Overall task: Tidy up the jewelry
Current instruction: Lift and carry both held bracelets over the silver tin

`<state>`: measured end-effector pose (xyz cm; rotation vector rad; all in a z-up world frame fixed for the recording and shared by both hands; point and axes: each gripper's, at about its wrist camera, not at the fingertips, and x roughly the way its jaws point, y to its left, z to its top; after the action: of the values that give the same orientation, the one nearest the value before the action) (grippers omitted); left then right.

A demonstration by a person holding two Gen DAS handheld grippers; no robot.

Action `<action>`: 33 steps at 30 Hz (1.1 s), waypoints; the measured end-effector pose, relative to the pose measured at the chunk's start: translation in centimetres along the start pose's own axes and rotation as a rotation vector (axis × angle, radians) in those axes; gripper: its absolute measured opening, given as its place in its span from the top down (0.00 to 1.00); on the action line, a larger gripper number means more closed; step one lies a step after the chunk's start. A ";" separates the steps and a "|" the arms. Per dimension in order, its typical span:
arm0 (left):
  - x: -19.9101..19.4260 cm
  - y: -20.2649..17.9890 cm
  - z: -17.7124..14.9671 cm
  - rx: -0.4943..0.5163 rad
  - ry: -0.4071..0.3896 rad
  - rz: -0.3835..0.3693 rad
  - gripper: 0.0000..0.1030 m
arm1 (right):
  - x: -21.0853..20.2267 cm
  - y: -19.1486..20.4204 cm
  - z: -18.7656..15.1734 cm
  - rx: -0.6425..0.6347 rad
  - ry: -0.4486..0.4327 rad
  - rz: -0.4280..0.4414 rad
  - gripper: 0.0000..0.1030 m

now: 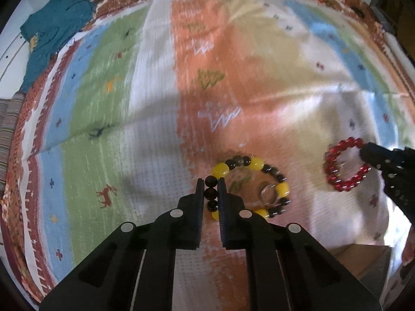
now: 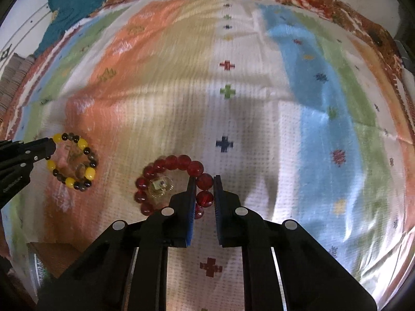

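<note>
**Two bracelets, two pinches on the striped blanket**

Left gripper clamps the yellow-and-black bracelet by its dark beads; right gripper squeezes the red bracelet across one glossy bead. Both lie on the blanket, near each other, each ringing a ring. Light, floppy, slick beads — better pinched between beads, on the cord.

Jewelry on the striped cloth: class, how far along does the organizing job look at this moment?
Done: nothing looks sorted yet; no box or tray shows. In hand: the left gripper is shut on the yellow and black bracelet, the right gripper on the red bracelet. Left: a silver ring lies inside the yellow loop and a gold piece inside the red loop, both loose on the cloth.
</note>
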<state>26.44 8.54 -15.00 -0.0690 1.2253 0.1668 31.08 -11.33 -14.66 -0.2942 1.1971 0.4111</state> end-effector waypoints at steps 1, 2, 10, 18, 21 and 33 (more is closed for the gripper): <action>-0.5 -0.2 0.1 0.003 -0.012 -0.009 0.91 | -0.3 0.0 0.0 -0.002 -0.009 0.000 0.86; -0.8 -0.3 0.1 0.004 -0.020 -0.016 0.91 | -0.7 0.1 0.1 -0.004 -0.019 0.003 0.86; -2.9 -1.4 0.8 0.020 -0.064 -0.076 0.91 | -2.7 1.1 0.8 -0.006 -0.077 0.038 0.86; -4.6 -1.7 0.8 0.026 -0.097 -0.098 0.91 | -5.3 1.6 0.7 -0.006 -0.139 0.064 0.86; -5.0 -1.7 0.7 0.023 -0.109 -0.097 0.91 | -6.1 1.7 0.5 -0.003 -0.158 0.073 0.86; -8.0 -1.8 -0.2 0.030 -0.165 -0.139 0.91 | -8.7 2.3 -0.4 -0.012 -0.226 0.084 0.86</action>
<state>23.93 5.99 -7.58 -0.1124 1.0537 0.0320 27.03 -10.84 -6.65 -0.2022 0.9882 0.5116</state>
